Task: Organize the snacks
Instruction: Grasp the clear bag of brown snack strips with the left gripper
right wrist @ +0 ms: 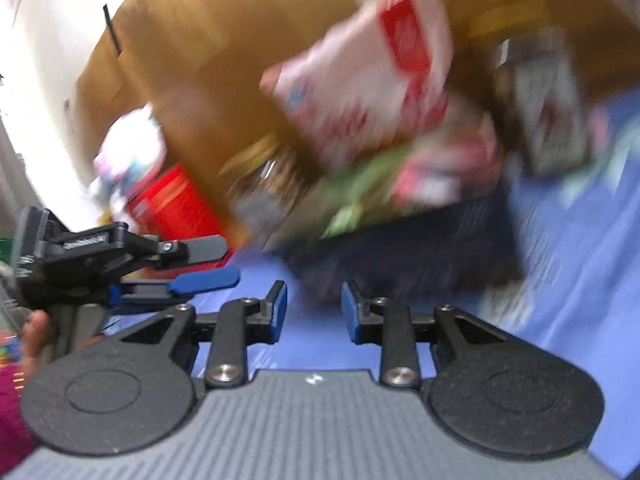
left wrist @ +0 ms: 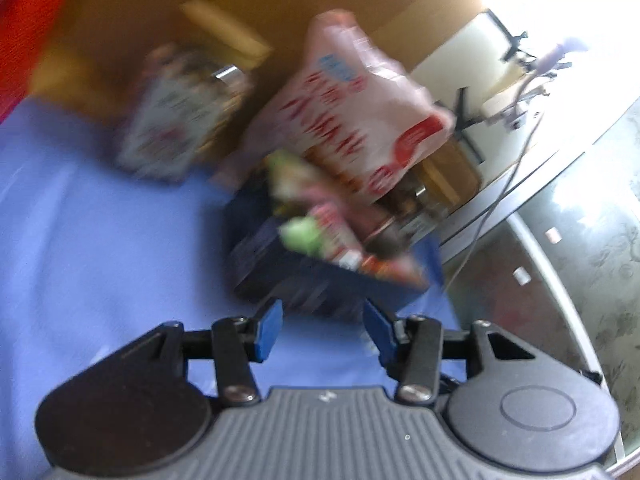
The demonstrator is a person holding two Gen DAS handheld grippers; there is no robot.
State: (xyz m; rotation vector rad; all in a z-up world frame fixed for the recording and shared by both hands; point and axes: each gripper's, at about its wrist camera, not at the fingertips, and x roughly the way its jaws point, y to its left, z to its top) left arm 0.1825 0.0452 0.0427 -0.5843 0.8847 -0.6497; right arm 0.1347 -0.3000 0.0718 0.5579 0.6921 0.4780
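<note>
A: Left tool (left wrist: 320,330)?

B: Blue pads spread, nothing between them, released. It hangs over the blue surface (left wrist: 80,240), just short of the dark blue box (left wrist: 280,276) at 12 o'clock.

A: Right tool (right wrist: 314,312)?

B: Same: pads apart, gap empty, released. The dark box (right wrist: 420,252) sits straight ahead of it at 12. In the right wrist view the left tool (right wrist: 200,268) shows at 9 o'clock, side on, with part of a hand (right wrist: 34,340) below it.

A: Where are the snacks?

B: Heavy blur, so rough only. The box is stuffed with packets; a green-and-pink packet (left wrist: 312,232) pokes out of the top. A big white bag with red print (left wrist: 360,120) stands in or just behind the box, leaning toward 1 o'clock. A second white packet (left wrist: 168,128) stands apart on the surface at 10 o'clock from the box, against the brown cardboard wall (left wrist: 160,12).

A: Same items in the right view?

B: Yes: white bag with red patch (right wrist: 380,80) at 12 to 1, green packet (right wrist: 360,192) under it at the box's rim, the other packet (right wrist: 552,120) at 2 o'clock. Red container (right wrist: 172,204) at 10, beside the cardboard.

A: Labels readable?

B: No, too smeared.
</note>
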